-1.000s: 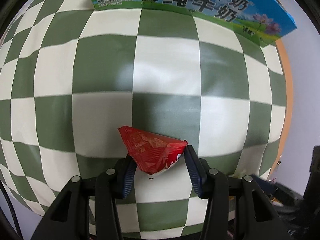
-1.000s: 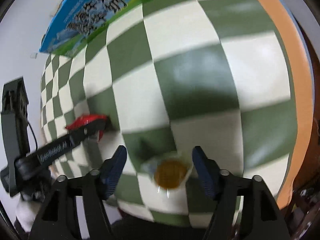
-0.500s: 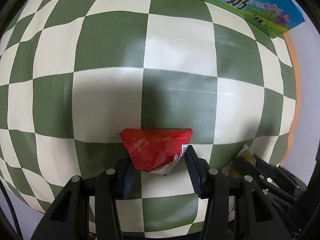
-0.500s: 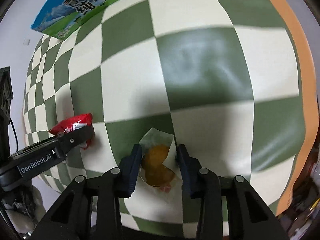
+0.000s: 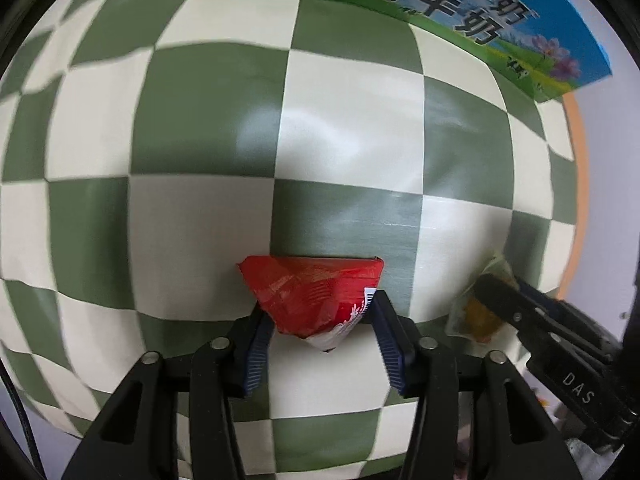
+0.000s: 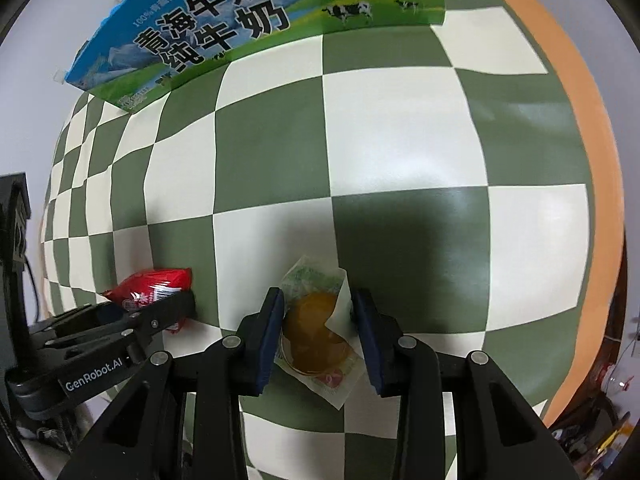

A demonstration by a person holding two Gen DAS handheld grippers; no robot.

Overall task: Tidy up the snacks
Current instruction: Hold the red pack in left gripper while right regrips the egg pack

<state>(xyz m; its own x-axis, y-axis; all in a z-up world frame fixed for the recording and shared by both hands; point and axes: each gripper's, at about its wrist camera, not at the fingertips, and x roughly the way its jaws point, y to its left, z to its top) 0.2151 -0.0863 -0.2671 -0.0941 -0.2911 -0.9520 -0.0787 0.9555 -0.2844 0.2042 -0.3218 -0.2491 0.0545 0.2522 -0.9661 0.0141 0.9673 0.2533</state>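
Note:
A red triangular snack packet [image 5: 312, 292] sits between the blue pads of my left gripper [image 5: 320, 312]. Both pads still touch it while the jaws are opening. The packet hangs close over the checked cloth. My right gripper [image 6: 318, 304] is shut on a clear packet with a yellow pastry [image 6: 316, 328] inside. In the right wrist view the left gripper [image 6: 176, 308] and its red packet [image 6: 152, 282] are at the lower left. The left wrist view shows the right gripper [image 5: 496, 292] and the pastry packet [image 5: 476, 312] at the lower right.
A green and cream checked tablecloth [image 5: 340, 152] covers the table. A blue and green milk carton box [image 6: 240, 12] stands at the far edge, also seen as the box [image 5: 460, 8] in the left wrist view. The orange table rim [image 6: 580, 120] runs along the right. Clutter lies beyond it.
The right jaws, open around the pastry packet a second ago, have shut on it. Both grippers moved over the cloth, and the right gripper has come into the left wrist view.

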